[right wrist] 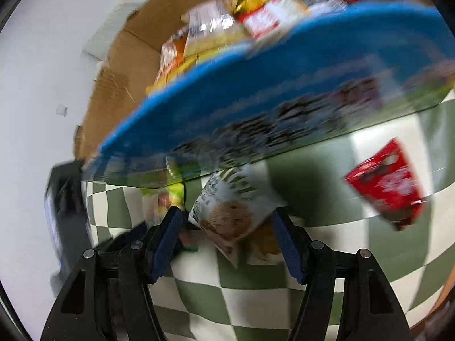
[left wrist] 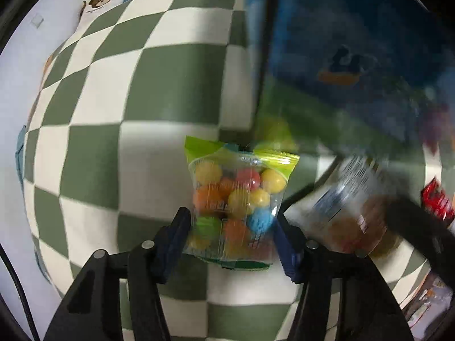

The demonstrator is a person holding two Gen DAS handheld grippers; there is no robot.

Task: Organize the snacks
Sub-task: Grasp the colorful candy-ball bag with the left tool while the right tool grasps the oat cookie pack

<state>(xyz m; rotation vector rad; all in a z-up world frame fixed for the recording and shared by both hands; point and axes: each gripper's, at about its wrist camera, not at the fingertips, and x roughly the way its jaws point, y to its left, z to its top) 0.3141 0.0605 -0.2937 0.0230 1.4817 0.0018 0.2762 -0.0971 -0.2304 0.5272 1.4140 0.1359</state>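
A clear bag of coloured candy balls (left wrist: 239,193) with a lime-green top lies on the green-and-white checked cloth (left wrist: 113,99). My left gripper (left wrist: 231,227) points down over it, and its blue pads press on the bag's two sides. In the right wrist view, a white cookie packet (right wrist: 227,210) sits tilted between the blue pads of my right gripper (right wrist: 224,221), which is shut on it. The same packet (left wrist: 349,199) shows blurred to the right of the candy bag. The lime edge of the candy bag (right wrist: 167,196) shows to the left of the right gripper.
A large blue snack box (right wrist: 256,91) stands just behind both packets, blurred. A red packet (right wrist: 386,182) lies on the cloth to the right. Behind the blue box, a cardboard box (right wrist: 119,71) holds several snack packs. A bear-print cushion (left wrist: 96,0) lies at the far left.
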